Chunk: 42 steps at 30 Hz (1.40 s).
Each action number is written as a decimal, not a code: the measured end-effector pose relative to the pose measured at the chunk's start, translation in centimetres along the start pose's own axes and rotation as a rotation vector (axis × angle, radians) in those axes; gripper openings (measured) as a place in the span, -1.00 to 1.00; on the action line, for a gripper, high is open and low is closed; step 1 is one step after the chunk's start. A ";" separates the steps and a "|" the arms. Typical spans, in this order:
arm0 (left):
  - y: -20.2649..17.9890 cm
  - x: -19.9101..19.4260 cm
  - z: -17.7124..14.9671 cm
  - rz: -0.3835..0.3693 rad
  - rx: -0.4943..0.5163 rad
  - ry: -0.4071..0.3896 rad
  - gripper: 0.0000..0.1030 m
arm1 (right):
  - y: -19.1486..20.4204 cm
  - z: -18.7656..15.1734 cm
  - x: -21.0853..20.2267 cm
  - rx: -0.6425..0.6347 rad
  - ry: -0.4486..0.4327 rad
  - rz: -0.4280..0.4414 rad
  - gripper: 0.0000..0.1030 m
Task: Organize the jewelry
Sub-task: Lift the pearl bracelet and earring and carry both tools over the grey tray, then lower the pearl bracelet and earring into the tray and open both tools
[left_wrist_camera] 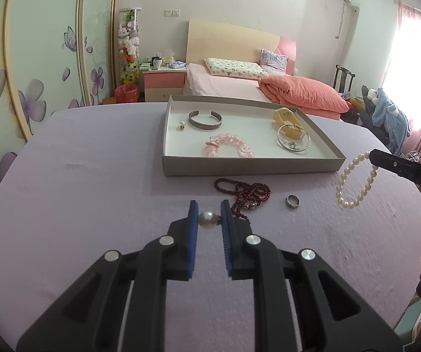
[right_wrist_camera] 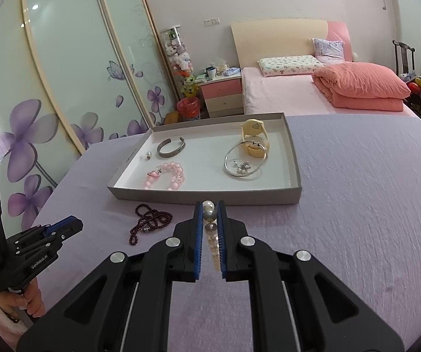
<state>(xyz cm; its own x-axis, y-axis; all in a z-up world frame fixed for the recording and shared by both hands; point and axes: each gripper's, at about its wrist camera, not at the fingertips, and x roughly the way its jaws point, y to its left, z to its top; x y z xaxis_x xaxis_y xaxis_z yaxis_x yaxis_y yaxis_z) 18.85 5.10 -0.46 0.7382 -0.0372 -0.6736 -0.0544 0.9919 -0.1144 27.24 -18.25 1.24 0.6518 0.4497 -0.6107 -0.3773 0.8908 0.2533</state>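
On the far left of my right-wrist cam I see my left gripper (right_wrist_camera: 72,224), held in a hand (right_wrist_camera: 30,299) w/ a pink sleeve. On its own cam the left gripper (left_wrist_camera: 209,219) has narrow jaws clamped on a single pearl earring (left_wrist_camera: 207,219), lifted above the purple cloth (left_wrist_camera: 93,205).

Just past its tips, on the cloth, lies a dark red bead necklace (left_wrist_camera: 244,195) in a loose tangle, and right of that a small silver ring (left_wrist_camera: 292,201), apart from it.

Behind them sits the shallow grey tray (left_wrist_camera: 251,167) w/ white floor. Inside, L to R: a small pearl stud (left_wrist_camera: 182,124) near the left wall, a silver cuff bangle (left_wrist_camera: 205,119) just beside it, a pink bead bracelet (left_wrist_camera: 229,146) nearer the front, then a thin silver hoop bangle (left_wrist_camera: 294,140) w/ small charms lying inside it, resting partly on a yellow watch (left_wrist_camera: 286,120) toward the back right.

Right side: my right gripper (right_wrist_camera: 209,221) is closed tight on a white pearl bracelet (right_wrist_camera: 210,228), which hangs off its tip as a loop (left_wrist_camera: 354,182) above the cloth, right of the tray's front corner.
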 end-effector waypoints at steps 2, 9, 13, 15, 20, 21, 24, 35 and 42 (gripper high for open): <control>0.2 0.0 -0.1 -0.002 -0.003 -0.001 -0.69 | 0.3 0.0 0.0 -0.004 0.001 0.000 -0.80; 0.4 0.0 0.3 -0.003 -0.009 -0.010 -0.69 | 1.2 1.3 0.5 -0.033 -0.018 -0.021 -0.80; 0.2 0.3 1.4 0.000 -0.003 -0.026 -0.69 | 1.8 3.5 1.1 -0.057 -0.066 -0.045 -0.80; 0.2 0.6 2.4 -0.002 0.002 -0.040 -0.69 | 2.0 4.8 1.7 -0.074 -0.097 -0.074 -0.80; 0.3 1.7 5.3 0.000 0.006 -0.074 -0.69 | 1.8 7.3 4.2 -0.072 -0.109 -0.095 -0.80; 0.3 1.9 5.8 -0.001 0.006 -0.079 -0.69 | 1.9 7.4 4.7 -0.074 -0.109 -0.099 -0.80; 0.3 2.9 7.6 0.007 0.009 -0.095 -0.69 | 1.9 8.3 6.8 -0.077 -0.098 -0.103 -0.80; 0.2 5.7 11.1 -0.012 0.002 -0.110 -0.69 | -0.7 9.2 12.6 -0.028 -0.015 -0.108 -0.80; -0.4 7.2 11.2 -0.027 0.014 -0.088 -0.69 | -2.4 8.1 14.2 -0.021 0.026 -0.183 -0.80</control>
<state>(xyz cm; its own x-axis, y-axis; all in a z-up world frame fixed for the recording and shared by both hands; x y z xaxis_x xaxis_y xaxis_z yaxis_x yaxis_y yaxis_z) 31.71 5.74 2.91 0.7953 -0.0540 -0.6038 -0.0246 0.9923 -0.1211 42.76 -13.45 -1.93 0.6936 0.2782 -0.6644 -0.2677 0.9559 0.1208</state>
